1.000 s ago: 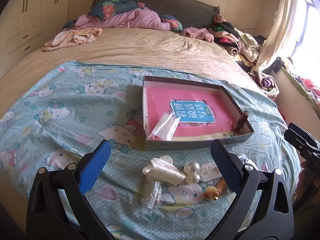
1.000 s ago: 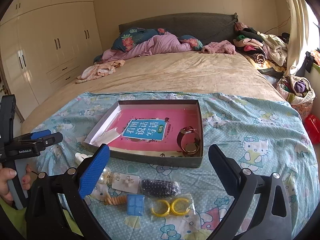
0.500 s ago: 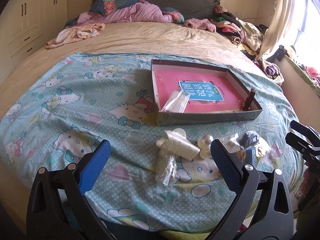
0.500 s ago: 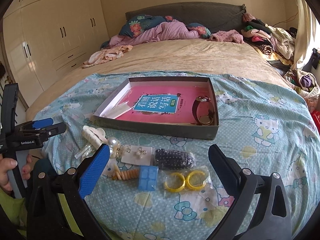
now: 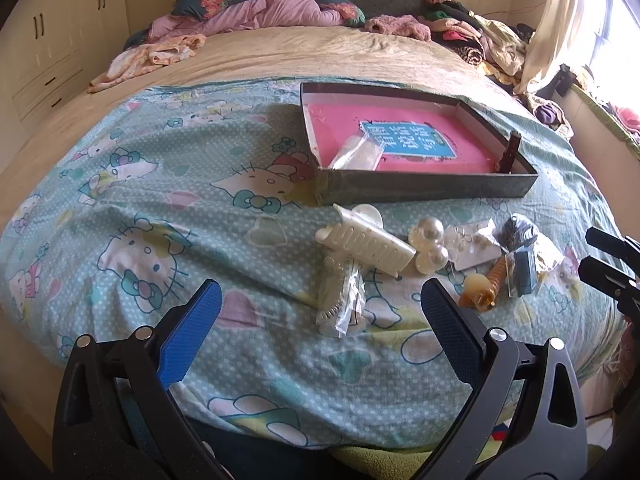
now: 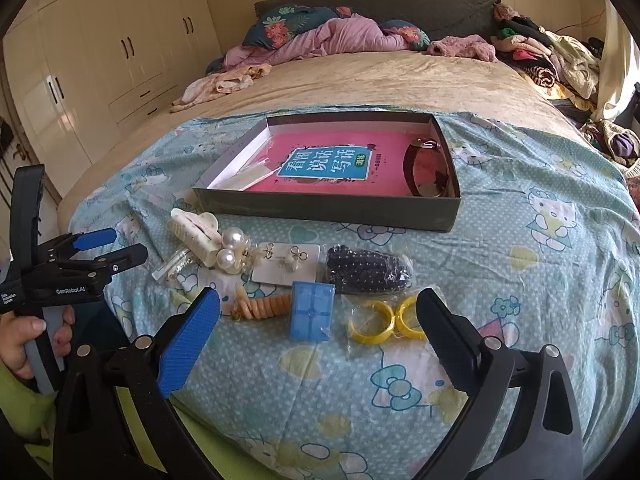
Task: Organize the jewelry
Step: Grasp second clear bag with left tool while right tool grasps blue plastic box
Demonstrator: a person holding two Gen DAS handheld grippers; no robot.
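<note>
A shallow grey box (image 6: 328,214) with a pink book inside sits on the blue cartoon blanket; it also shows in the left wrist view (image 5: 424,190). A watch (image 6: 426,168) and a clear bag (image 5: 356,154) lie in it. In front of the box lie a white hair clip (image 5: 368,242), pearl pieces (image 6: 230,248), an earring card (image 6: 286,264), a dark bead bag (image 6: 368,270), a blue square box (image 6: 312,312), a spiral hair tie (image 6: 264,306) and yellow hoops (image 6: 386,320). My left gripper (image 5: 318,320) is open and empty, short of the clip. My right gripper (image 6: 318,322) is open and empty above the blue box.
The bed's front edge runs just below the jewelry. A small clear packet (image 5: 342,300) lies by the clip. Crumpled bedding and pillows (image 6: 320,36) lie at the headboard, clothes (image 6: 540,56) are piled at the right, and wardrobes (image 6: 100,60) stand at the left.
Both grippers have pulled back and risen, so the jewelry and box sit farther away in both views. Both stay open and empty. Nothing on the bed moved.
</note>
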